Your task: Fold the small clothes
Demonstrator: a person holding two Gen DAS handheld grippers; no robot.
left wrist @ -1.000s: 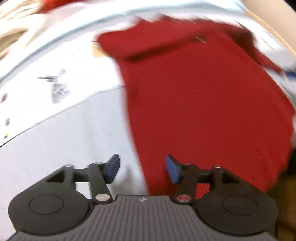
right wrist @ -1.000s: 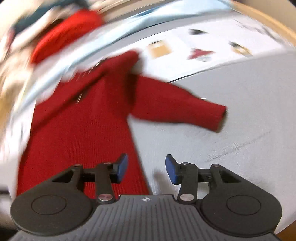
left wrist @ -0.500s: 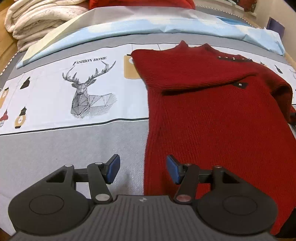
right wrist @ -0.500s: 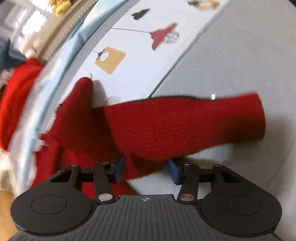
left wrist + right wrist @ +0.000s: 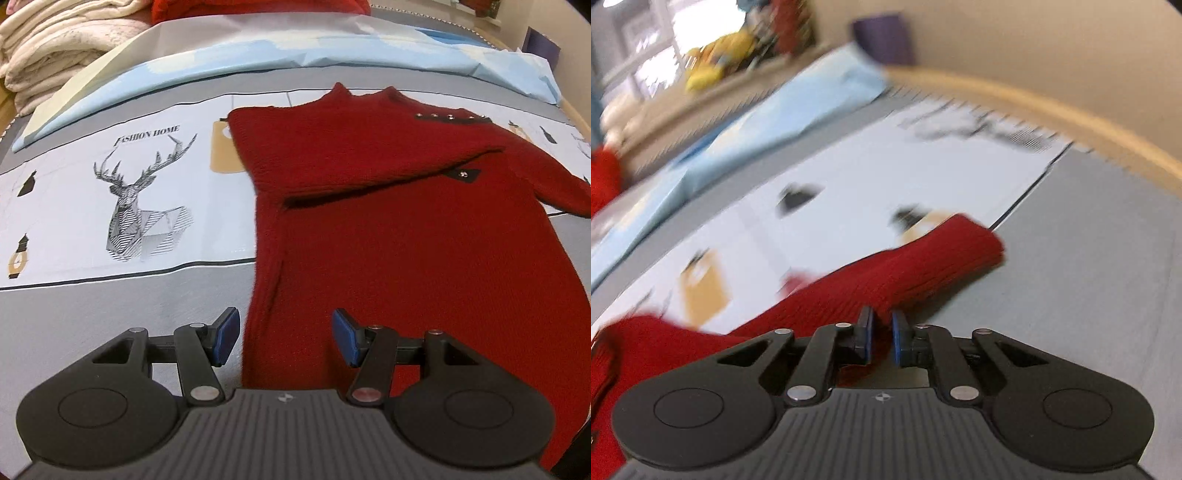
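Note:
A red knit sweater (image 5: 406,240) lies flat on the bed cover, neck to the far side. One sleeve is folded across its chest (image 5: 351,158). My left gripper (image 5: 284,338) is open and hovers over the sweater's near left edge, with nothing pinched between its blue pads. In the right wrist view the other sleeve (image 5: 923,266) stretches out over the cover, cuff away from me. My right gripper (image 5: 882,334) is shut on this sleeve, and red fabric shows between the pads.
The grey and white bed cover has a deer print (image 5: 144,199). Folded white blankets (image 5: 48,48) and a light blue sheet (image 5: 295,48) lie at the far side. A wooden bed edge (image 5: 1071,122) curves along the right, with a wall behind it.
My right gripper has swung along the outstretched sleeve towards the cuff and its jaws have closed on the fabric. The left gripper shifted a little along the sweater's left edge and stayed open.

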